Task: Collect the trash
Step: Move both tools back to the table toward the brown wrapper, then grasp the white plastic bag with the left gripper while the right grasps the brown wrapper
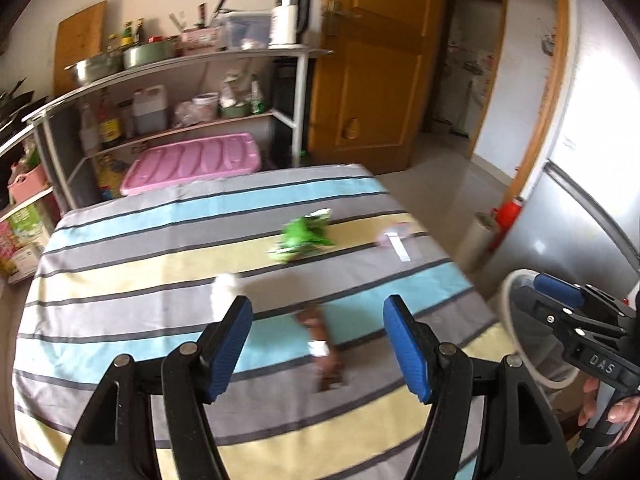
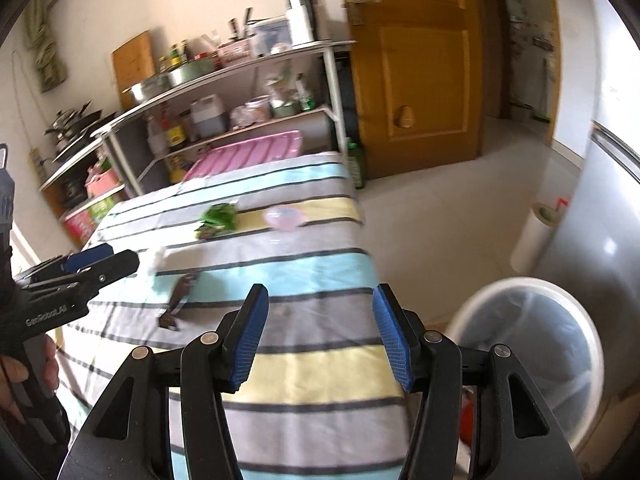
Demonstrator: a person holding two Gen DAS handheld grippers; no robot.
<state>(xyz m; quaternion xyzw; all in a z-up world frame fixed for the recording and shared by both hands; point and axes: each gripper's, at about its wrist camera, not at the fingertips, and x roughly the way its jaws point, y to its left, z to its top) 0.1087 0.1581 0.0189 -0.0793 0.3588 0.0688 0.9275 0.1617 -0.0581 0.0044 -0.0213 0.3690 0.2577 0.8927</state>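
A striped cloth covers the table. On it lie a brown wrapper, a crumpled white tissue, a green wrapper and a pink-white wrapper. My left gripper is open and empty, hovering over the brown wrapper. My right gripper is open and empty above the table's right edge; it also shows in the left wrist view. A white trash bin with a liner stands on the floor right of the table. The right wrist view shows the brown wrapper, green wrapper and pink wrapper.
A metal shelf rack with pots, bottles and a kettle stands behind the table, with a pink plastic lid below. A wooden door is at the back. A fridge and a white roll stand on the right.
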